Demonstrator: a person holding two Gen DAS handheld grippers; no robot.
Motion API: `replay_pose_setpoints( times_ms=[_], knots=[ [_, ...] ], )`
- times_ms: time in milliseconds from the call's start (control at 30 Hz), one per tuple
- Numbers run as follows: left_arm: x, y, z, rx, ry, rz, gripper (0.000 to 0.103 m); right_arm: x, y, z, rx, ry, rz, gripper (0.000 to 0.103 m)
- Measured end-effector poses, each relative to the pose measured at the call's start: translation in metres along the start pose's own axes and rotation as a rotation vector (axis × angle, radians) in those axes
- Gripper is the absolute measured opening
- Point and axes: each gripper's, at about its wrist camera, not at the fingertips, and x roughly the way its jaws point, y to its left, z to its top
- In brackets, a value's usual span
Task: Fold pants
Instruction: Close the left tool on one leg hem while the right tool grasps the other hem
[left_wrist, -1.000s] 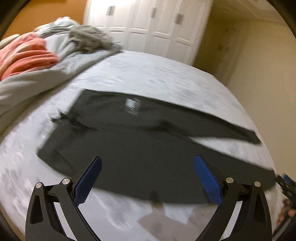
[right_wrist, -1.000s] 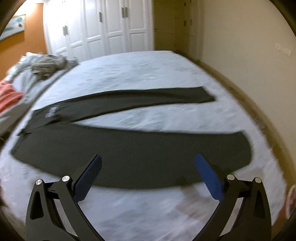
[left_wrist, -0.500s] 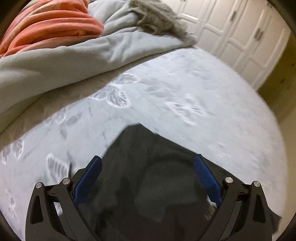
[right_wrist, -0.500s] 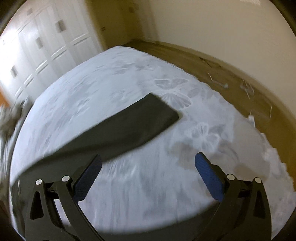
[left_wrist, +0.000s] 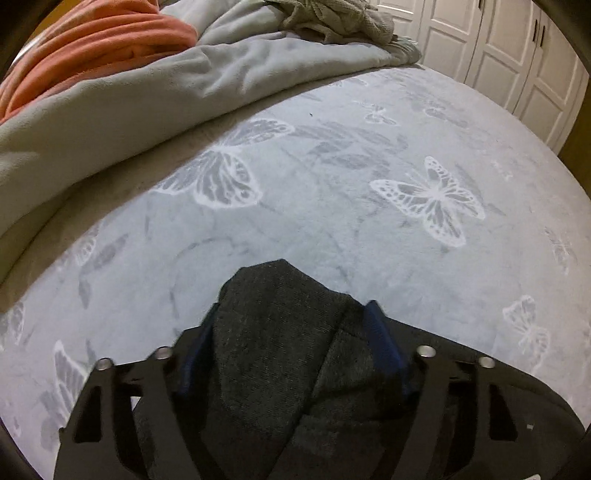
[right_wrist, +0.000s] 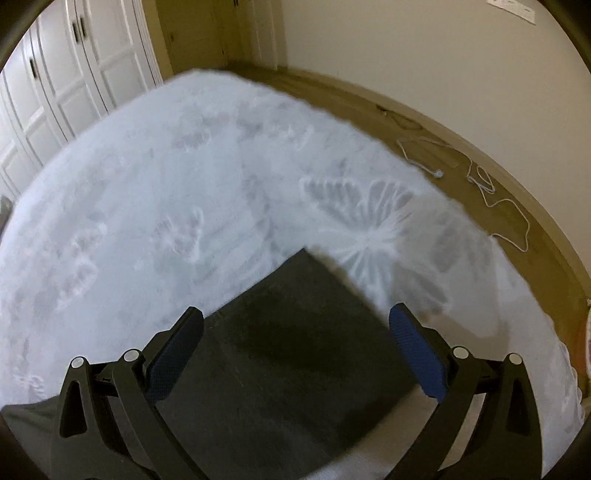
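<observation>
The dark grey pants lie on a pale bed cover with butterfly prints. In the left wrist view my left gripper is shut on a bunched corner of the pants' waist end; the fabric bulges up between the blue pads. In the right wrist view my right gripper is open, its blue pads either side of the flat hem end of a pant leg, low over it.
A rumpled grey blanket with an orange blanket and a grey garment lies at the bed's far left. White wardrobe doors stand behind. Past the bed's right edge are wooden floor and a white cable.
Both grippers dropped from high above the spread pants down to its ends. The left gripper closed on the waist corner. The right gripper moved over the leg hem and stayed open.
</observation>
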Motion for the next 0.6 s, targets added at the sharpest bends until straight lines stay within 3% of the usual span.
replay_pose_setpoints(
  times_ms=[33, 67, 100, 133, 167, 267, 433, 500, 600],
  knots=[
    [-0.001, -0.001, 0.001, 0.008, 0.0, 0.0, 0.055, 0.002, 0.0, -0.002, -0.008, -0.007, -0.006, 0.088],
    [-0.003, -0.002, 0.002, 0.016, 0.006, -0.018, 0.043, -0.005, 0.001, -0.005, -0.016, -0.067, 0.017, 0.062],
    [-0.004, -0.002, 0.004, 0.013, 0.012, -0.035, 0.038, -0.008, -0.001, -0.006, -0.011, -0.077, 0.029, 0.046],
    [-0.007, -0.002, 0.006, 0.006, 0.019, -0.054, 0.028, -0.015, -0.005, -0.005, 0.01, -0.078, 0.073, 0.005],
    [-0.011, -0.001, 0.007, -0.005, 0.029, -0.077, 0.022, -0.022, -0.01, -0.004, 0.035, -0.081, 0.121, 0.002],
    [-0.04, 0.009, 0.008, -0.027, 0.024, -0.163, 0.018, -0.069, -0.022, -0.007, 0.015, -0.185, 0.196, 0.002],
    [-0.136, 0.054, -0.006, -0.015, -0.058, -0.383, 0.017, -0.165, -0.062, -0.033, -0.03, -0.319, 0.317, 0.002],
    [-0.177, 0.077, -0.025, 0.033, -0.105, -0.416, 0.017, -0.204, -0.086, -0.059, -0.057, -0.37, 0.359, 0.002],
    [-0.22, 0.114, -0.058, 0.091, -0.149, -0.44, 0.017, -0.233, -0.111, -0.1, -0.123, -0.393, 0.356, 0.002]
  ],
)
